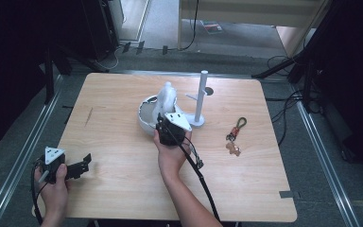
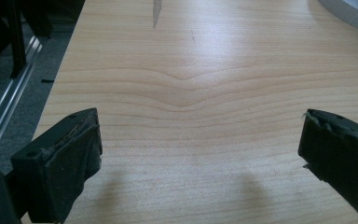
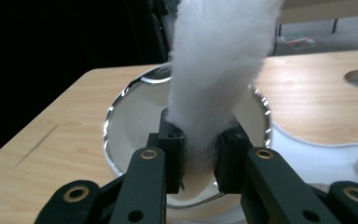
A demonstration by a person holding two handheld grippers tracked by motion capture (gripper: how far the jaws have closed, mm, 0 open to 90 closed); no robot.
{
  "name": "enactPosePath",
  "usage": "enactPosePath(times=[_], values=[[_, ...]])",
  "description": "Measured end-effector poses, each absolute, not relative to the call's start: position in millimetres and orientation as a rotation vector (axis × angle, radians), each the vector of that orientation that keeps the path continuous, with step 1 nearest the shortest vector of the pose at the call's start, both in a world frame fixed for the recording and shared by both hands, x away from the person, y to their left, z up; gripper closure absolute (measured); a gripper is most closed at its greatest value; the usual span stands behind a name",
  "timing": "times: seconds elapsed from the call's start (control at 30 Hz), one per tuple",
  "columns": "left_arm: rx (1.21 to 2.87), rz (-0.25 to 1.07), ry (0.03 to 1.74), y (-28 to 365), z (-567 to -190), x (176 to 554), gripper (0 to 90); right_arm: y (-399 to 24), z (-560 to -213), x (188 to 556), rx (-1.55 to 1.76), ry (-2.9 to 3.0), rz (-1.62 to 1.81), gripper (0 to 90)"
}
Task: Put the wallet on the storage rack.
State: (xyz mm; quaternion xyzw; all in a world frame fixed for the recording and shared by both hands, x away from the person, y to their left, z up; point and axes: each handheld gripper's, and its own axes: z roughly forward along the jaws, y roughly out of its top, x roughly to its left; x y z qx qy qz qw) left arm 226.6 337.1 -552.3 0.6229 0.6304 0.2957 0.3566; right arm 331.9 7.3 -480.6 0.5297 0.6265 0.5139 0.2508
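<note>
On a pale wooden tabletop (image 1: 123, 184) ringed by dark floor, the right gripper (image 3: 200, 154) pinches a white fluffy piece (image 3: 219, 65) upright over a white bowl (image 3: 135, 121), perhaps to lift it out; the left gripper (image 2: 200, 154), fingers wide and empty, waits near-left.

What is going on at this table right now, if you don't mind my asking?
A person is working with a handheld gripper in each hand. The right gripper is shut on a fluffy white item, holding it upright over a white bowl near the middle of the wooden table. The left gripper sits open and idle at the table's near left edge. A white peg stand stands just behind the bowl, and a keychain lies to the right, untouched.
</note>
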Motion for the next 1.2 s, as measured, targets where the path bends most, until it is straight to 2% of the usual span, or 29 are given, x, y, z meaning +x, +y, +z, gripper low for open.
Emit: enactPosePath(times=[0.13, 0.2, 0.3, 0.37, 0.5, 0.63, 0.73, 0.83, 0.97, 1.2], values=[[1.608, 0.766, 1.627, 337.0, -552.4, 226.6, 0.3, 10.0, -487.4, 335.4, 1.444, 1.794, 1.413, 71.0], [1.607, 0.766, 1.627, 337.0, -552.4, 226.6, 0.3, 9.1, -489.4, 338.1, 1.450, 1.839, 1.438, 64.4], [1.606, 0.761, 1.629, 337.2, -552.3, 226.5, 0.3, 4.3, -490.1, 341.1, 1.481, 1.888, 1.473, 47.1], [1.607, 0.760, 1.629, 337.3, -552.3, 226.5, 0.3, -1.2, -489.1, 340.7, 1.495, 1.882, 1.481, 39.3], [1.611, 0.762, 1.627, 337.2, -552.3, 226.7, 0.3, -14.0, -484.2, 339.1, 1.516, 1.847, 1.513, 30.3], [1.612, 0.763, 1.629, 337.0, -552.2, 226.7, 0.3, -25.8, -476.5, 339.9, 1.525, 1.790, 1.545, 32.2], [1.614, 0.763, 1.628, 336.9, -552.3, 226.7, 0.3, -34.5, -469.8, 341.7, 1.536, 1.743, 1.602, 57.5], [1.614, 0.762, 1.629, 337.0, -552.2, 226.8, 0.3, -34.3, -466.9, 340.6, 1.519, 1.734, 1.603, 68.5], [1.619, 0.763, 1.628, 336.8, -552.3, 227.0, 0.3, -21.8, -469.8, 338.5, 1.490, 1.735, 1.530, 71.8], [1.612, 0.754, 1.622, 337.4, -552.4, 226.3, 0.3, -8.5, -488.5, 341.6, 1.521, 1.792, 1.422, 71.7]])
